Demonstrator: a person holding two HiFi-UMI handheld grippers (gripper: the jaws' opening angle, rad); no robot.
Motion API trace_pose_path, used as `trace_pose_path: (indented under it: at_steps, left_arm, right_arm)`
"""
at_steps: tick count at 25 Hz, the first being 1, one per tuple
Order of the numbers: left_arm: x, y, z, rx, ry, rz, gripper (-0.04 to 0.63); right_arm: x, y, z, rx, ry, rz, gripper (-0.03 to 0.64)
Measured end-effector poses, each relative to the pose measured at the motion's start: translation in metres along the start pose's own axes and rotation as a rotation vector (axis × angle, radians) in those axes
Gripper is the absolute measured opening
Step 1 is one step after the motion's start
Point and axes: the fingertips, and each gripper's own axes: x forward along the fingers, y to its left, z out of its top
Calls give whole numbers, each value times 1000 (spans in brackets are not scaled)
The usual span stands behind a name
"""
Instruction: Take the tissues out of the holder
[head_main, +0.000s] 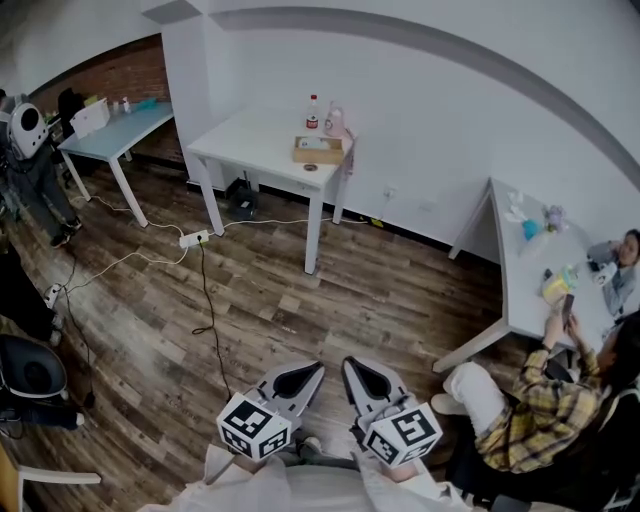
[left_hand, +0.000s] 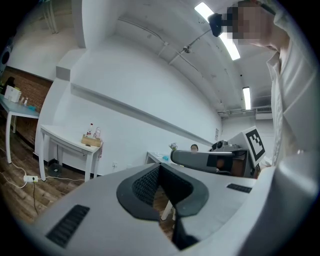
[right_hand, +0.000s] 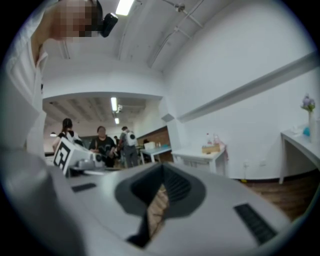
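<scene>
The wooden tissue holder (head_main: 318, 150) stands on a white table (head_main: 250, 140) by the far wall, well away from both grippers. It also shows small in the left gripper view, tissue holder (left_hand: 91, 141), and in the right gripper view, tissue holder (right_hand: 212, 148). My left gripper (head_main: 300, 372) and right gripper (head_main: 362, 372) are held side by side low in the head view, above the wooden floor, pointing toward that table. Both have their jaws together with nothing between them. The left gripper (left_hand: 160, 167) sees the right one beside it, and the right gripper (right_hand: 162, 170) sees the left.
Two bottles (head_main: 322, 113) stand behind the holder. A power strip and cables (head_main: 195, 240) lie on the floor between me and the table. A seated person (head_main: 545, 400) is at a white table (head_main: 515, 290) on the right. A blue table (head_main: 115, 130) stands at the far left.
</scene>
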Motion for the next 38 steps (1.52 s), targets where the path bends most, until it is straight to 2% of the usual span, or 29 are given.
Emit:
trace_pose_path:
  at_steps: [9, 17, 24, 28, 38]
  left_arm:
    - [11, -9, -15, -12, -14, 24, 12]
    - [31, 7, -4, 6, -36, 36, 12]
    - [56, 50, 2, 2, -31, 26, 12]
    - [76, 81, 20, 20, -38, 10, 12]
    - [113, 177, 64, 33, -47, 11, 12]
  right_arm:
    - [-9, -18, -14, -7, 25, 17, 11]
    - [7, -31, -13, -6, 25, 18, 9]
    - [49, -51, -6, -14, 9, 18, 9]
    - [81, -75, 7, -8, -1, -10, 9]
    - [184, -103, 43, -39, -11, -9, 11]
